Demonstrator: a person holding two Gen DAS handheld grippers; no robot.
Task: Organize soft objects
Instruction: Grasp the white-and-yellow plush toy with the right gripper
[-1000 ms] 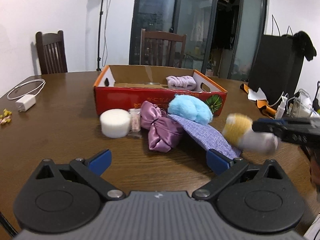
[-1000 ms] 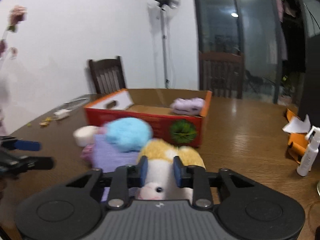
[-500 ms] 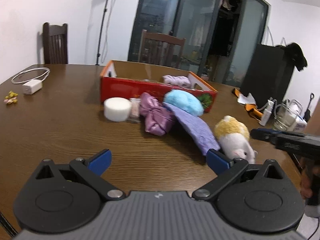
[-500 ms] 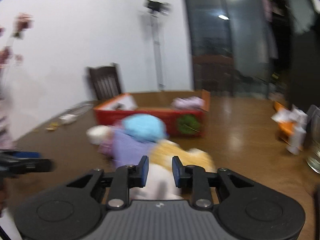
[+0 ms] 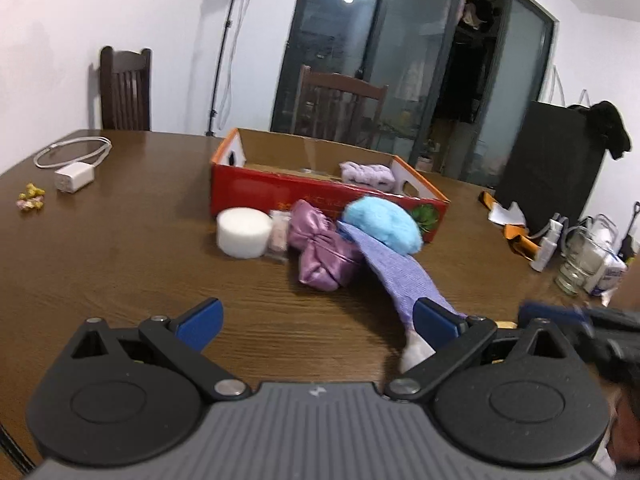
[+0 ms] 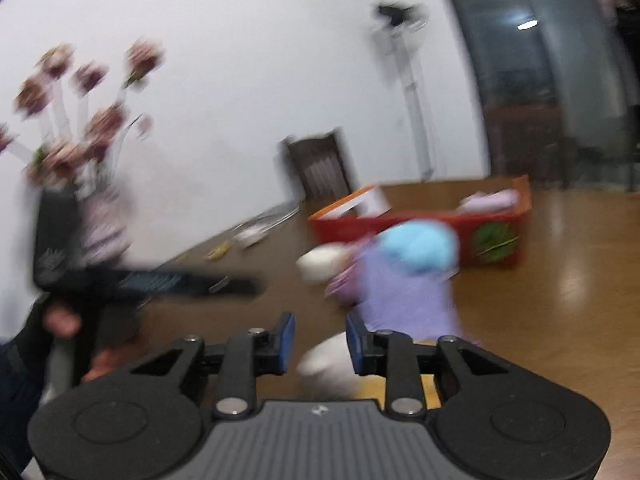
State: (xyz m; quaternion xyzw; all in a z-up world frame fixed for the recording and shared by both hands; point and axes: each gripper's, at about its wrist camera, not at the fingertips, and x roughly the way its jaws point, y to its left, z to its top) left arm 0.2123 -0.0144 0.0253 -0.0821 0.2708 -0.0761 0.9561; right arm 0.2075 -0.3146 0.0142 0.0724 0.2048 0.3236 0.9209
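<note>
1. Left wrist view: low over the table point(image 5: 120, 272), looking slightly down along its own fingers at the red box's point(image 5: 256, 190) long front side, fairly near.
2. Right wrist view: blurred, low, facing the red box point(image 6: 404, 226) from its green-logo end.
3. Shared: red box, blue fluffy ball point(image 5: 382, 229) point(image 6: 418, 245) in front of it.
</note>
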